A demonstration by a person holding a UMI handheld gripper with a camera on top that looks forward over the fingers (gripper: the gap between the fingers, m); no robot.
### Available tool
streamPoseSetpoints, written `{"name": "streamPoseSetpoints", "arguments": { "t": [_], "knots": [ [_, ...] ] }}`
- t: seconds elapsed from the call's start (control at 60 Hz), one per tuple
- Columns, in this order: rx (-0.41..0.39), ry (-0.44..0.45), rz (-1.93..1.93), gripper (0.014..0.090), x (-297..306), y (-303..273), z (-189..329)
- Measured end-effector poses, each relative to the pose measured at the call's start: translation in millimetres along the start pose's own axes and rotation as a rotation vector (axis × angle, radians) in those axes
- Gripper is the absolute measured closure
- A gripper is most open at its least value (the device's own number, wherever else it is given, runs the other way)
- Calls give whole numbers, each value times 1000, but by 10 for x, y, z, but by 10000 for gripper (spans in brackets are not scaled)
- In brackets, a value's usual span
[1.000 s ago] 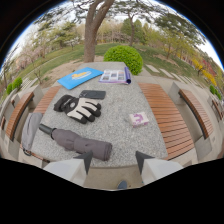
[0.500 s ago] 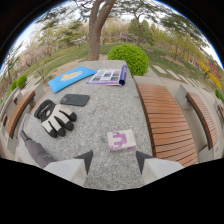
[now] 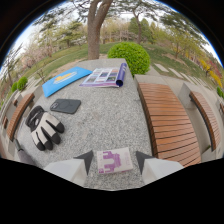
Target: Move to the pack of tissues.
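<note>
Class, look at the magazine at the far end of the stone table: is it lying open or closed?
Open. The magazine lies flat with printed pages facing up and pages curling at its right edge.

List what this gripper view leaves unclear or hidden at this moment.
- Near edge of the white-and-purple tissue pack lying between the open gripper fingers: cut off by the dark lower border.
- Print on the open magazine and blue folder: too small to read.
- Black-and-white glove: one or two, cannot tell.

One tissue pack (image 3: 114, 161), one glove (image 3: 44, 128), one phone (image 3: 65, 106), one magazine (image 3: 106, 77), one blue folder (image 3: 65, 80), two benches (image 3: 164, 122).
</note>
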Motion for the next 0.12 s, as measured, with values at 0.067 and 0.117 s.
{"name": "streamPoseSetpoints", "arguments": {
  "t": [0.067, 0.117],
  "knots": [
    [0, -3, 6, 200, -9, -10, -9],
    [-4, -3, 12, 199, -8, -11, -15]
  ]
}}
